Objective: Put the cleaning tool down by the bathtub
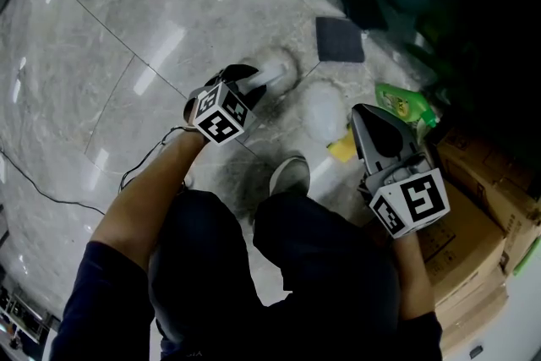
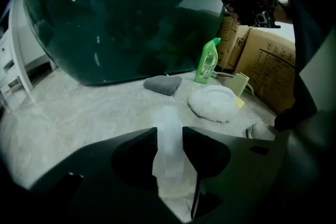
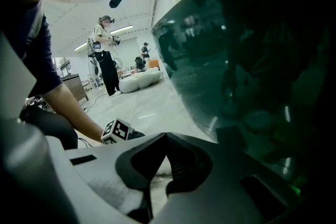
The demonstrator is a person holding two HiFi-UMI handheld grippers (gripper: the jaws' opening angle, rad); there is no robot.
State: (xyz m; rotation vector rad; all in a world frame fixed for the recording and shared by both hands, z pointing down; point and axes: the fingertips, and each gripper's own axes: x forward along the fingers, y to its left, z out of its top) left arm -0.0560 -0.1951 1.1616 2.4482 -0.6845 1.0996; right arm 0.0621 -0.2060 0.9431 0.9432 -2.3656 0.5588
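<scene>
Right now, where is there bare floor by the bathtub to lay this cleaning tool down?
Open: the marble floor left of the cleaning tool, up to the bathtub. Crowded: right of it, the grey cloth, white fluffy pad, yellow sponge, green bottle and cardboard boxes sit close together.

Marble floor (image 1: 127, 30): tub (image 2: 126, 18), grey pad (image 1: 340, 39), white fluffy pad (image 1: 325, 109), green btl (image 2: 208, 61), cardboard boxes (image 1: 473, 224) on it.

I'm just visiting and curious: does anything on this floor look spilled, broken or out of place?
Nothing spilled or broken. The green bottle stands upright by the bathtub; a white fluffy pad and grey cloth just lie loose on the floor beside it.
</scene>
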